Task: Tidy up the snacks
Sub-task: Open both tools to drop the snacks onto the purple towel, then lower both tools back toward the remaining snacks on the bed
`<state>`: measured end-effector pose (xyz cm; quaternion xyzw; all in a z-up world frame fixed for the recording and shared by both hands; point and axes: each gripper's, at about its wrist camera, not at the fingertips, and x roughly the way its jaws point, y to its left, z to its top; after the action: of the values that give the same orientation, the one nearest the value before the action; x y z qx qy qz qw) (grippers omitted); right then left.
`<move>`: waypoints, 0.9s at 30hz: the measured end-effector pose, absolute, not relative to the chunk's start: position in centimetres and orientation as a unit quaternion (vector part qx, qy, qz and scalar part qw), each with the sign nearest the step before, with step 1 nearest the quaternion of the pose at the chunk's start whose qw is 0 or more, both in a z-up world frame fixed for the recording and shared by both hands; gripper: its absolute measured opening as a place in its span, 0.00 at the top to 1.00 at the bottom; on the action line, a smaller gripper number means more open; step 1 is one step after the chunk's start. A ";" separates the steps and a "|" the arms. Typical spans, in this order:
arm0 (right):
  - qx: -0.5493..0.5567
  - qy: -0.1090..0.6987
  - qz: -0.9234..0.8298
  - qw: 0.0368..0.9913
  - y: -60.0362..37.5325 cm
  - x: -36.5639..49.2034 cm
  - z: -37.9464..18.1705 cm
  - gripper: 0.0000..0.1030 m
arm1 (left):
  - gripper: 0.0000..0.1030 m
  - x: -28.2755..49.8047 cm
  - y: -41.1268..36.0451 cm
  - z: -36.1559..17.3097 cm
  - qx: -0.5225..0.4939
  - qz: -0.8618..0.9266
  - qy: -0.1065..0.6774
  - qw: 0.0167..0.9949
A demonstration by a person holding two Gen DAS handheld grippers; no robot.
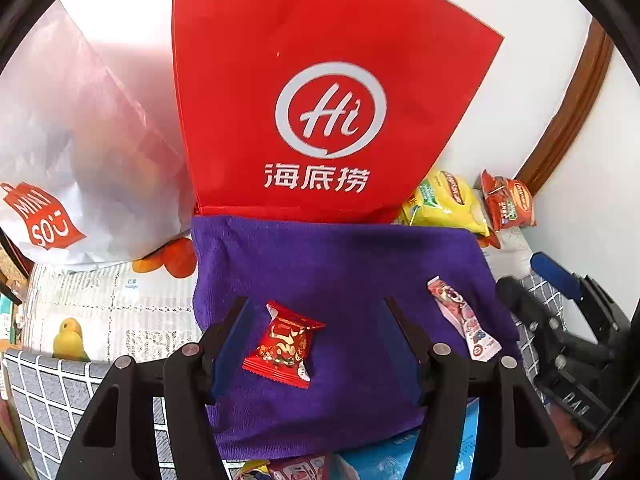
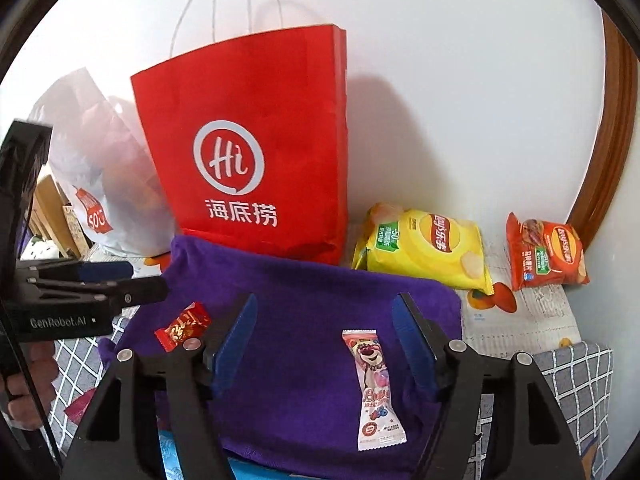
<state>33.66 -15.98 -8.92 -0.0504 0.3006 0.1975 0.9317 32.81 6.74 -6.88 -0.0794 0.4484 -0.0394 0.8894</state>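
A small red snack packet (image 1: 283, 346) lies on the purple cloth (image 1: 340, 264), between the fingers of my left gripper (image 1: 316, 304), which hangs open above it without touching. A long pink bear-print snack bar (image 2: 374, 390) lies on the same purple cloth (image 2: 304, 292), under my open right gripper (image 2: 326, 300), nearer its right finger. The red snack packet (image 2: 183, 325) shows at left in the right wrist view, beside the left gripper (image 2: 136, 280). The pink bar (image 1: 464, 324) lies right of the left gripper, with the right gripper (image 1: 536, 284) at the frame's right edge.
A red paper bag (image 2: 256, 148) stands behind the cloth, a white plastic bag (image 2: 96, 176) to its left. A yellow chip bag (image 2: 424, 248) and an orange chip bag (image 2: 544, 254) lie by the wall at right. More wrapped snacks (image 1: 296, 470) sit at the near edge. A hand (image 2: 28, 384) holds the left gripper.
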 end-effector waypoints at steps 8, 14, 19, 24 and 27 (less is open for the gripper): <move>-0.047 0.357 0.179 0.916 -17.6 31.5 -9.1 0.32 | 0.40 31.5 6.8 -4.9 -0.090 -0.049 0.429 0.897; -0.039 0.364 0.152 0.918 -19.9 28.4 -9.3 0.32 | 0.39 30.1 6.5 -3.2 -0.097 -0.066 0.411 0.904; -0.035 0.372 0.126 0.919 -22.1 25.6 -9.6 0.32 | 0.38 28.7 5.9 -1.9 -0.095 -0.086 0.406 0.905; -0.029 0.378 0.106 0.919 -24.2 23.2 -10.0 0.32 | 0.33 27.0 5.6 -0.2 -0.087 -0.088 0.386 0.914; -0.023 0.383 0.100 0.918 -25.3 21.8 -10.6 0.32 | 0.33 26.4 5.1 0.5 -0.080 -0.093 0.378 0.917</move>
<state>21.76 -25.27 -10.56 -0.0230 0.3831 0.1001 0.9180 26.39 5.07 0.51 -0.0795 0.3783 -0.0935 0.9175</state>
